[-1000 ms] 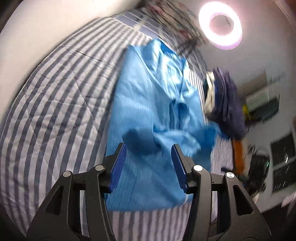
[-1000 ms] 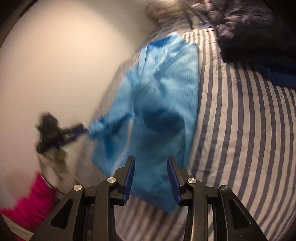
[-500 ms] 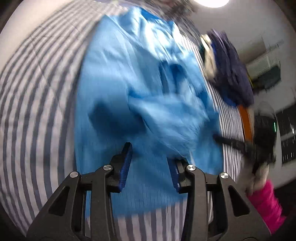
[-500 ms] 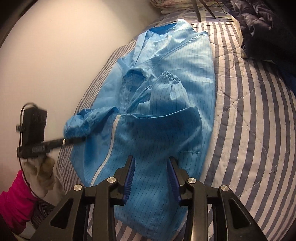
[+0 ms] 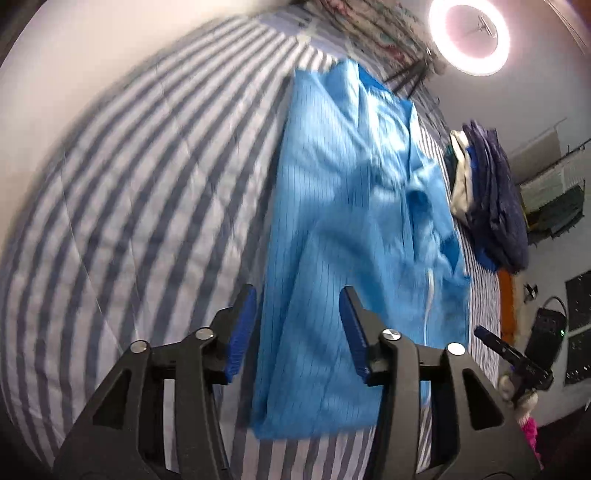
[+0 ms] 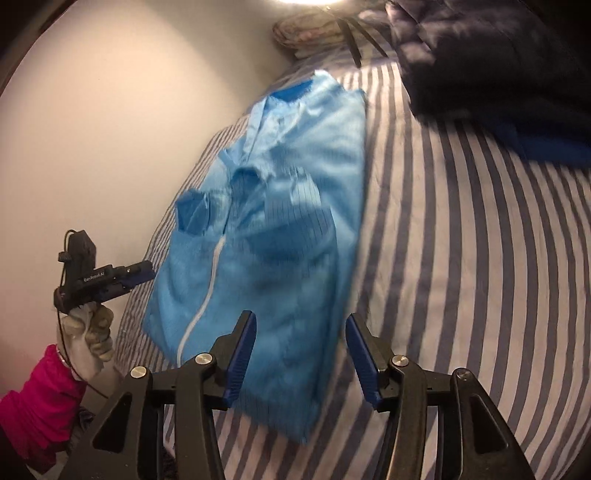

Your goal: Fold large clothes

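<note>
A large light-blue zip-front garment [image 5: 354,236] lies lengthwise on the striped bed, both sleeves folded in over its body; it also shows in the right wrist view [image 6: 280,240]. My left gripper [image 5: 298,325] is open and empty, held above the garment's near hem. My right gripper [image 6: 300,350] is open and empty above the garment's near corner. The left gripper shows in the right wrist view [image 6: 142,273], held in a gloved hand just off the garment's left edge. The right gripper shows in the left wrist view [image 5: 484,334] at the garment's right edge.
The grey-and-white striped bedspread [image 5: 140,206] covers the bed [image 6: 461,277]. A pile of dark navy clothes [image 5: 491,206] lies at the far right of the bed [image 6: 498,62]. A white wall [image 6: 110,110] runs along one side. A ring light [image 5: 469,35] glows beyond the bed.
The left gripper has let go of the sleeve, which now lies folded on the garment. Both grippers have drawn back towards the near hem and stand wider open.
</note>
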`<action>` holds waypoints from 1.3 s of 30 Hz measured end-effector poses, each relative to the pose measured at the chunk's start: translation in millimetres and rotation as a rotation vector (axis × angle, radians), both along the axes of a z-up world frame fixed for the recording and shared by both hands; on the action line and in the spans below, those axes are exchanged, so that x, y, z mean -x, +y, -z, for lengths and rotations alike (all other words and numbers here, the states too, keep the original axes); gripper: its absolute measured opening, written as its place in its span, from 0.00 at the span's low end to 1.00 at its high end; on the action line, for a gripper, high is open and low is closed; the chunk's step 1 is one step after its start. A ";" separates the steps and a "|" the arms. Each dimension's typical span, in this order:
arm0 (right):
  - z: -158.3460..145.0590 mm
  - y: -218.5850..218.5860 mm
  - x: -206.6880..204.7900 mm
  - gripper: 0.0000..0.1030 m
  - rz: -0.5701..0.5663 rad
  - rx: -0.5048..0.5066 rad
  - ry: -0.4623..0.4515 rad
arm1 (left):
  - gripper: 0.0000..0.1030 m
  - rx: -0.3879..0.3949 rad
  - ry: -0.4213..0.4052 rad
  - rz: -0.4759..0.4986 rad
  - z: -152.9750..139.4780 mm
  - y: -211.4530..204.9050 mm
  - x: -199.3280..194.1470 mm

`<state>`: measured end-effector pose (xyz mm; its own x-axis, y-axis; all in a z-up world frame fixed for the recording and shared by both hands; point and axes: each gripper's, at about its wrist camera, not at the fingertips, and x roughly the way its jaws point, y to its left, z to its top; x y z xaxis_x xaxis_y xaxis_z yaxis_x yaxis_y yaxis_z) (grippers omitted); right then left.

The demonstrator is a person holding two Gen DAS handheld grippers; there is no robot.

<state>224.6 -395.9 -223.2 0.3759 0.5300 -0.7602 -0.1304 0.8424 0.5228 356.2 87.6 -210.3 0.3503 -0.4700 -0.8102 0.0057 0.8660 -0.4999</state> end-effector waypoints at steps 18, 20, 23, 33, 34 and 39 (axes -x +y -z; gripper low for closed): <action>14.4 32.2 -29.0 0.03 -0.008 0.088 0.012 | 0.03 -0.067 -0.002 0.026 6.7 -21.2 38.8; 22.8 34.6 -32.2 0.02 -0.002 0.158 0.040 | 0.14 -0.104 0.004 0.036 13.5 -22.2 37.6; 17.5 30.6 -28.1 0.04 0.016 0.171 0.028 | 0.22 -0.107 -0.005 0.009 8.9 -19.4 36.3; -16.7 69.1 -30.3 0.29 -0.062 0.202 -0.166 | 0.23 -0.208 -0.193 0.133 -12.5 -53.6 16.6; -12.7 75.4 -36.6 0.29 -0.063 0.226 -0.176 | 0.23 -0.216 -0.186 0.129 -7.1 -56.7 9.4; 14.8 62.2 -55.7 0.29 0.035 0.233 -0.121 | 0.23 -0.209 -0.128 0.091 20.6 -53.1 -11.5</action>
